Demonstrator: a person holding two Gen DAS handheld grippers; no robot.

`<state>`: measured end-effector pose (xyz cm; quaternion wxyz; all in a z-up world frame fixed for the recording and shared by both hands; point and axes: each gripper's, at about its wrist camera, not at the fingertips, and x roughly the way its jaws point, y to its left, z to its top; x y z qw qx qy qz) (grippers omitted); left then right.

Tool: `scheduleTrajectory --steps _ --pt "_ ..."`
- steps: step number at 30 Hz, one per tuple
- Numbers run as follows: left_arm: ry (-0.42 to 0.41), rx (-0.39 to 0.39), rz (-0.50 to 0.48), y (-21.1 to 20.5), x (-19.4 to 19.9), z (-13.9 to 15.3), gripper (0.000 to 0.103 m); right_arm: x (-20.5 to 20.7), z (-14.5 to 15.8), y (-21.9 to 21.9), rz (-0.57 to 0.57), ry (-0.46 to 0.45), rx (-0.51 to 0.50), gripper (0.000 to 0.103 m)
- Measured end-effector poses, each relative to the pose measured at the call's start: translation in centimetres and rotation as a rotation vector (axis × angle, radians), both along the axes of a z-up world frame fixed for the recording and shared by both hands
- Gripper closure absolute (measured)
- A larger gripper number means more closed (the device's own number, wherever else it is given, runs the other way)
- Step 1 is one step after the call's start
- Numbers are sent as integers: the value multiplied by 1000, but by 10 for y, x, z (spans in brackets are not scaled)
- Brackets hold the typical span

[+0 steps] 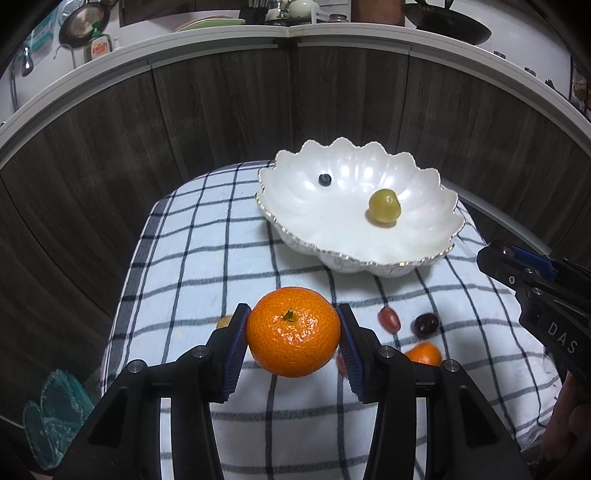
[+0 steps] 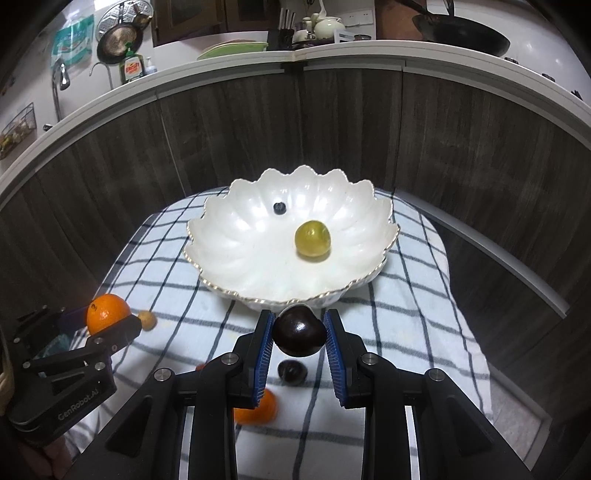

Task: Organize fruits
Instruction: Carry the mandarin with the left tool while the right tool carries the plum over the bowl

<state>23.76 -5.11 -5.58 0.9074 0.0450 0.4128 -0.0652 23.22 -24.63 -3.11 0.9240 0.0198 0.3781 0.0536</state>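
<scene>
My left gripper (image 1: 293, 325) is shut on an orange mandarin (image 1: 293, 331), held above the checked cloth (image 1: 207, 251); from the right wrist that mandarin (image 2: 107, 312) shows at the left in the left gripper (image 2: 110, 325). My right gripper (image 2: 299, 332) is shut on a dark round fruit (image 2: 299, 334), just in front of the white scalloped bowl (image 2: 229, 258). The bowl (image 1: 317, 225) holds a green grape (image 1: 385, 205) and a blueberry (image 1: 324, 179). On the cloth lie a red grape (image 1: 388, 319), a dark fruit (image 1: 425, 325) and a second mandarin (image 1: 424, 353).
A small yellowish fruit (image 2: 147, 319) lies on the cloth at the left. Dark wood cabinet fronts (image 1: 221, 118) curve behind the cloth-covered table under a white counter edge (image 1: 288, 35) with dishes and a pan. A teal mesh bag (image 1: 55, 413) lies low at the left.
</scene>
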Motion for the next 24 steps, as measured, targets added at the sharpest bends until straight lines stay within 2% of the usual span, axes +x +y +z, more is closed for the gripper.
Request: scheduleTrajectory --steps 24 --pt "-6 2 -35 -23 68 16 57 53 13 -21 -31 -18 7 74"
